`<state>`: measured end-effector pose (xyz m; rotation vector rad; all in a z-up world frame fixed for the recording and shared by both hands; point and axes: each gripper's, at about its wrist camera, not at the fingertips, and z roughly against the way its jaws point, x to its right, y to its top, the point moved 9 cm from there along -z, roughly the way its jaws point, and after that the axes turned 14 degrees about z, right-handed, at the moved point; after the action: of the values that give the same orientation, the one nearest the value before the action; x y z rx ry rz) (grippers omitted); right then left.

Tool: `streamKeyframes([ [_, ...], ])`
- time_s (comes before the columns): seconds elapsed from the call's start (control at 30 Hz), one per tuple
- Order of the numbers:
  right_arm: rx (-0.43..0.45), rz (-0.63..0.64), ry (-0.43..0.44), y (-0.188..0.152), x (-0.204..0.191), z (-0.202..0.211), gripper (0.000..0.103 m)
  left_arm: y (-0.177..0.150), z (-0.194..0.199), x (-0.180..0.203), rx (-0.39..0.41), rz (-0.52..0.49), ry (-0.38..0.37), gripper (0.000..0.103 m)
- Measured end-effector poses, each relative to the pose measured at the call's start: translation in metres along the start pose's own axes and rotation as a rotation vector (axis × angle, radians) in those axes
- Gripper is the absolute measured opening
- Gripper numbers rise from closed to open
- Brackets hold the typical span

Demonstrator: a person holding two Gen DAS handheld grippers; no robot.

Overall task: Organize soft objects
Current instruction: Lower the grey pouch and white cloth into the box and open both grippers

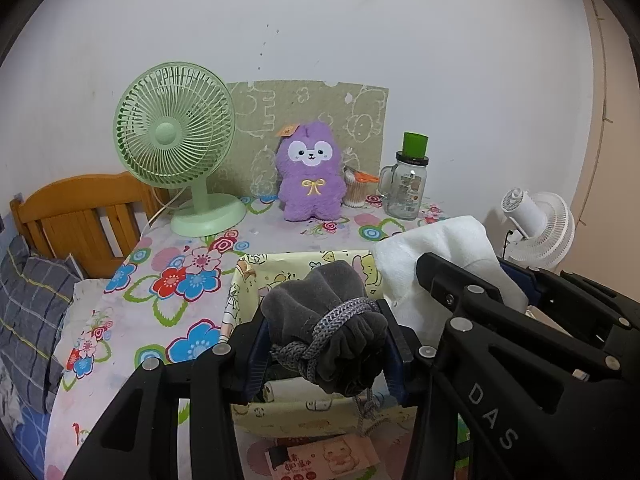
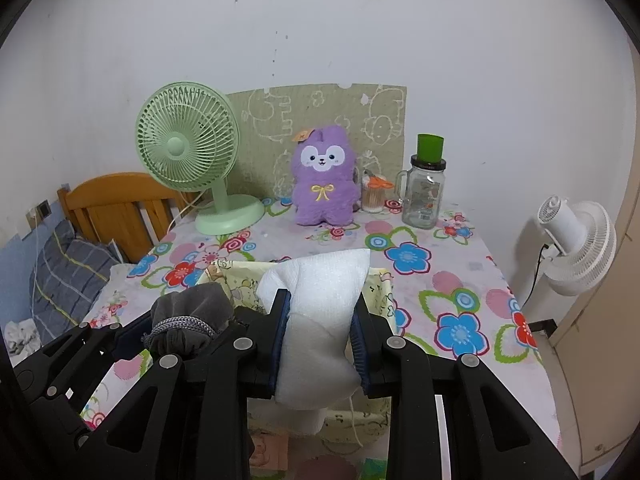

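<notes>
Mid-carry, judging by the pictures: two soft things held above the yellow cartoon-print storage box (image 1: 256, 276), neither one let go yet.

Left gripper (image 1: 326, 344) with fingers pinching a grey velvet drawstring pouch (image 1: 320, 312), its neck bound and knotted with a grey braided cord (image 1: 320, 336); loose cord ends hanging down over the box's near wall. Right gripper (image 2: 320, 340) with fingers pressed into the sides of a white foam-wrap bundle (image 2: 316, 320), squeezed to a waist between the pads, top corner jutting up, a thin white string trailing below. Both bundles side by side, pouch to the left, foam to the right, over the box's open mouth on the floral-clothed surface (image 2: 440, 292).

Next move, as a guess: lower each bundle inside the walls, then spread the fingers and draw back upward without snagging the hanging cord or string. Soft, squashy loads; likely to spring back on release, so best set low first. Risk of a bundle catching the box's limp fabric rim and folding it in.

Purple plush toy (image 2: 324, 184) upright at the back against the wall, between a green desk fan (image 2: 188, 152) and a glass handled jar (image 2: 424, 196) with a green cup on top; another soft thing perhaps still to sort.

Writing: "DAS" in pale letters along the right gripper's arm in the left wrist view. Pink packet (image 1: 328, 456) in front of the box printed with a cartoon and characters too small to read. Jar label illegible.
</notes>
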<state>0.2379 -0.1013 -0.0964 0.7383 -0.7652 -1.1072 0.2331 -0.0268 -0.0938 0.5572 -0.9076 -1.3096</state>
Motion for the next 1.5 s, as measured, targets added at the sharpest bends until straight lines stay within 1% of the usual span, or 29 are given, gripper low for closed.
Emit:
streamKeyframes([
  [0.37,-0.029,-0.012,0.014,-0.001,0.001,-0.023,0.031,0.001,-0.021,-0.005,-0.029,0.008,0.005,0.050],
  [0.6,-0.043,-0.006,0.016,-0.001,0.001,-0.035,0.031,-0.001,-0.032,-0.009,-0.067,0.023,0.009,0.052],
  [0.67,-0.047,-0.007,0.019,-0.002,0.001,-0.037,0.031,-0.001,-0.035,-0.011,-0.068,0.024,0.014,0.055],
  [0.73,-0.051,-0.004,0.017,-0.002,0.000,-0.040,0.031,-0.002,-0.038,-0.013,-0.072,0.024,0.023,0.067],
  [0.9,-0.063,-0.004,0.027,-0.003,-0.002,-0.049,0.031,-0.001,-0.042,-0.020,-0.078,0.026,0.042,0.071],
  [1.1,-0.053,-0.004,0.073,-0.003,-0.011,-0.058,0.031,-0.001,-0.046,-0.028,-0.086,0.020,0.070,0.074],
  [1.17,-0.051,-0.003,0.086,-0.003,-0.014,-0.061,0.034,-0.002,-0.048,-0.031,-0.092,0.024,0.073,0.074],
  [1.23,-0.044,0.001,0.094,-0.002,-0.016,-0.063,0.040,-0.003,-0.050,-0.031,-0.100,0.026,0.065,0.077],
  [1.3,-0.044,0.010,0.113,-0.001,-0.020,-0.066,0.056,-0.004,-0.050,-0.029,-0.104,0.029,0.046,0.080],
  [1.37,-0.050,0.004,0.142,-0.001,-0.024,-0.068,0.063,-0.004,-0.050,-0.028,-0.101,0.028,0.042,0.080],
  [1.5,-0.053,-0.009,0.138,-0.004,-0.022,-0.070,0.067,-0.006,-0.052,-0.027,-0.108,0.022,0.039,0.080],
])
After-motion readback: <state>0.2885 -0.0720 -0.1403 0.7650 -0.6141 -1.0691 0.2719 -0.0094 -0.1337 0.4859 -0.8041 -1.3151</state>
